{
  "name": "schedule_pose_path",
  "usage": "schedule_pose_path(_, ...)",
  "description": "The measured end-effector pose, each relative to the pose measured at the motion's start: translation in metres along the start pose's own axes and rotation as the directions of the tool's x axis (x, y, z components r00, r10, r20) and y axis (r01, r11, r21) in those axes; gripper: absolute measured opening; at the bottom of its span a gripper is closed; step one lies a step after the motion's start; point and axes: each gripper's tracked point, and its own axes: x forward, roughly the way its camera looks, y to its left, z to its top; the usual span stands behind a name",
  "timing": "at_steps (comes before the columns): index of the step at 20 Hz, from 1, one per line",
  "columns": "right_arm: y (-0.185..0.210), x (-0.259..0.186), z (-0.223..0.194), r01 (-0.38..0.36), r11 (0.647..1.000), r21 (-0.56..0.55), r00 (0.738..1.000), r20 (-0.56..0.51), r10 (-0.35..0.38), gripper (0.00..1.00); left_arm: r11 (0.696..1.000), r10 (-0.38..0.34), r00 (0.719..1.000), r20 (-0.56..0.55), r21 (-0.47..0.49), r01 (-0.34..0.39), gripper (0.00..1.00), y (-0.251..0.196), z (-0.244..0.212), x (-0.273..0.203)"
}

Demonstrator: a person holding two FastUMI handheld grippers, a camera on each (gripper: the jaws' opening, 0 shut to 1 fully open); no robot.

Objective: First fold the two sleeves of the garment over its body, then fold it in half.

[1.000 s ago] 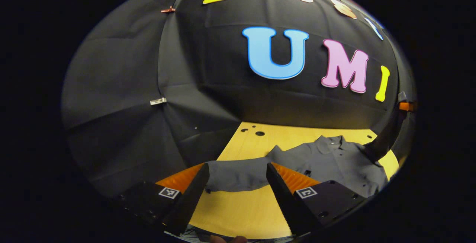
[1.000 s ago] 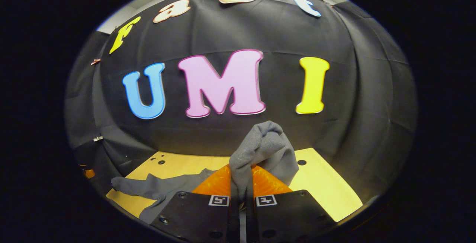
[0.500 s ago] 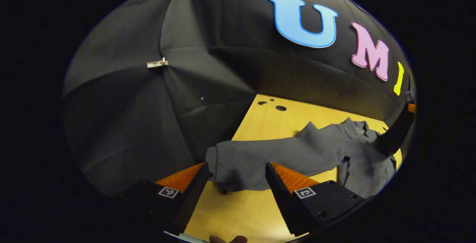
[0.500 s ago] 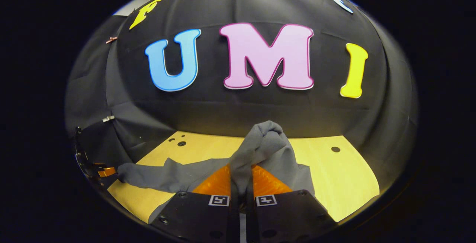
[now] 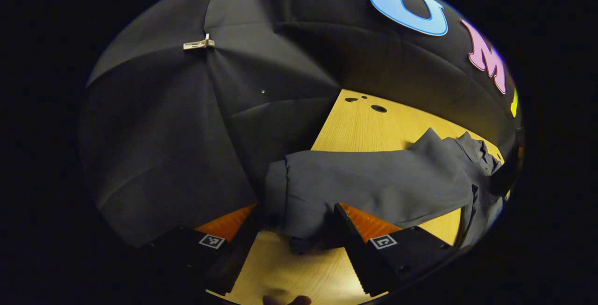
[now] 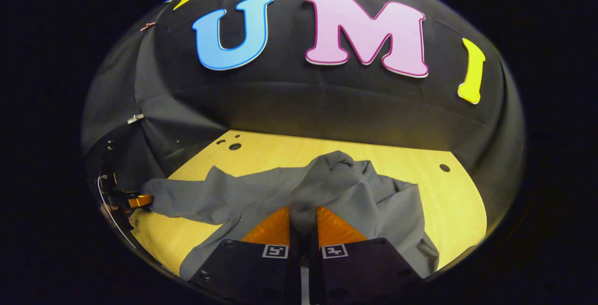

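A grey long-sleeved shirt [image 5: 392, 179] lies rumpled on the yellow wooden table [image 5: 355, 123]. One sleeve stretches toward my left gripper [image 5: 295, 212], and its cuff [image 5: 292, 193] lies between the open fingers without being pinched. In the right gripper view, my right gripper [image 6: 302, 212] is shut on the bunched other sleeve [image 6: 327, 174], held low over the shirt's body [image 6: 383, 207]. The left gripper [image 6: 128, 200] shows at the far left of that view, at the sleeve's end. The right gripper [image 5: 505, 176] appears as a dark shape at the right edge of the left gripper view.
Black cloth walls close in the table [image 6: 289, 151] on the back and both sides. Small holes [image 5: 377, 108] mark the far left corner of the tabletop, and another hole [image 6: 444, 168] sits near the right. A fingertip [image 5: 285, 300] shows at the bottom.
My left gripper moved forward and down until the cuff came between its fingers. My right gripper lowered its held sleeve toward the shirt's body.
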Motion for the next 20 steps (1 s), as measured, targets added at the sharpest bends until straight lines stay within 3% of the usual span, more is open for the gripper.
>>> schedule_pose_path(7, 0.03, 0.02, -0.05, -0.036, 0.999, 0.001, 0.993, -0.112, 0.036, 0.11, 1.0, 0.002, 1.0, -0.009, 0.026, -0.002, 0.97, -0.003, -0.002, 0.02)
schedule_pose_path(9, 0.04, 0.027, -0.059, -0.059, 0.998, 0.006, 0.988, -0.141, 0.06, 0.12, 0.999, 0.021, 1.0, -0.006, 0.041, -0.021, 0.92, 0.0, 0.0, 0.019)
schedule_pose_path(11, 0.047, 0.035, -0.069, -0.072, 0.997, 0.025, 0.982, -0.174, 0.075, 0.14, 0.997, 0.032, 0.999, -0.007, 0.068, -0.032, 0.74, 0.002, 0.002, 0.018)
schedule_pose_path(13, 0.057, 0.04, -0.08, -0.082, 0.996, 0.046, 0.974, -0.208, 0.09, 0.17, 0.996, 0.029, 1.0, -0.012, 0.084, -0.027, 0.43, -0.001, 0.001, 0.018)
schedule_pose_path(14, 0.062, 0.043, -0.086, -0.09, 0.994, 0.058, 0.968, -0.229, 0.101, 0.22, 0.996, 0.028, 1.0, -0.013, 0.086, -0.027, 0.34, -0.002, 0.001, 0.018)
schedule_pose_path(16, 0.072, 0.045, -0.098, -0.104, 0.992, 0.077, 0.956, -0.267, 0.121, 0.31, 0.997, 0.028, 1.0, -0.001, 0.073, -0.028, 0.19, -0.003, 0.004, 0.014)
schedule_pose_path(18, 0.084, 0.043, -0.101, -0.138, 0.986, 0.095, 0.95, -0.269, 0.159, 0.27, 0.999, -0.003, 1.0, 0.027, 0.05, 0.002, 0.11, -0.008, 0.011, 0.006)
schedule_pose_path(19, 0.091, 0.039, -0.099, -0.165, 0.98, 0.111, 0.946, -0.264, 0.189, 0.36, 0.999, -0.026, 0.998, 0.05, 0.046, 0.024, 0.13, -0.012, 0.016, -0.001)
schedule_pose_path(20, 0.097, 0.035, -0.097, -0.19, 0.973, 0.13, 0.941, -0.257, 0.218, 0.67, 0.998, -0.045, 0.996, 0.072, 0.047, 0.042, 0.13, -0.015, 0.021, -0.007)
